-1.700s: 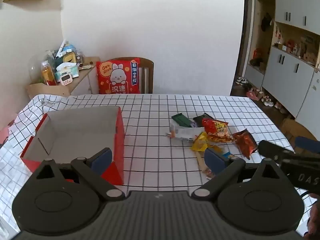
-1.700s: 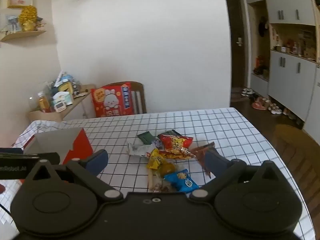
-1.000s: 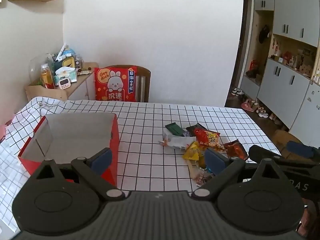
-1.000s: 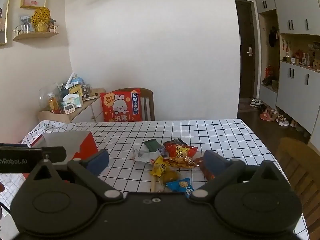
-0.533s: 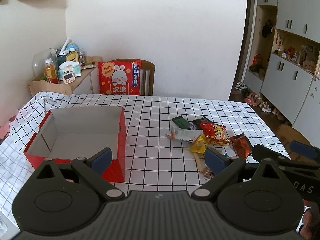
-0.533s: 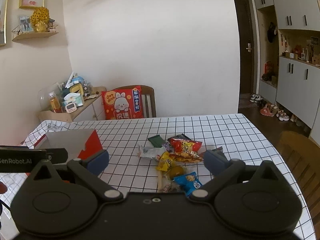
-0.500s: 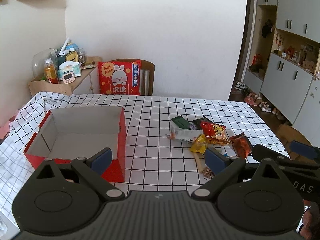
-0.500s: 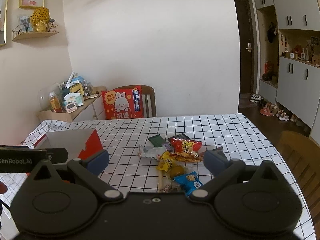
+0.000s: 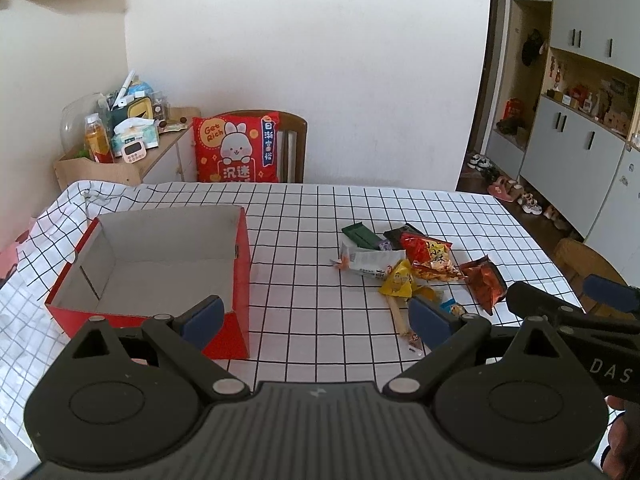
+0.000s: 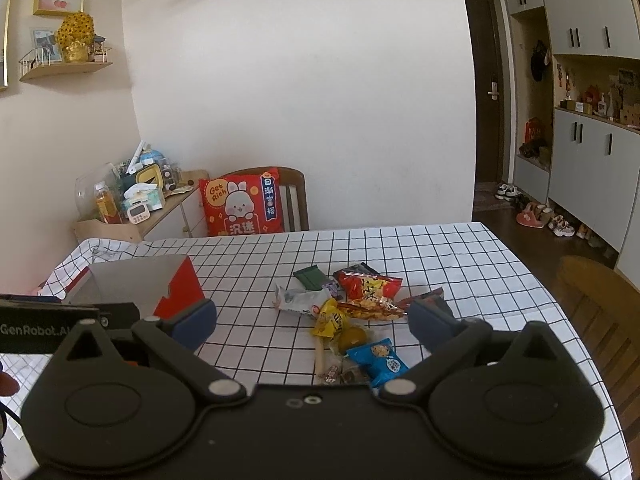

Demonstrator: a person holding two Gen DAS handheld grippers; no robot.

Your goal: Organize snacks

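Snacks [image 10: 352,312] lie in a loose heap just right of the middle of both views, on the checked tablecloth [image 9: 320,208]. We see a red bag [image 9: 430,254], a white wrapper [image 9: 370,262], a green bar [image 9: 360,234], a yellow packet [image 9: 396,280] and a dark red pouch [image 9: 482,280]; in the right wrist view a blue packet [image 10: 380,360] sits lowest in the frame, nearest that camera. They overlap one another, so we judge that each will have to be taken from the edge of the heap, not from its middle.

Left of centre in the left wrist view stands an open red box [image 9: 160,256], its grey inside bare. It lies well apart from the heap, with clear cloth between. We take it for the place where the packets are meant to go, which would explain why it stands open with its mouth upward.

Our left gripper [image 9: 316,316] hangs above the near cloth, between box and heap, jaws spread wide and holding nothing. Our right gripper [image 10: 312,320] is likewise spread and empty, and it faces the heap, with the blue packet between its fingers in the frame. We judge it the better placed for the first pick; no packet is in the box yet.
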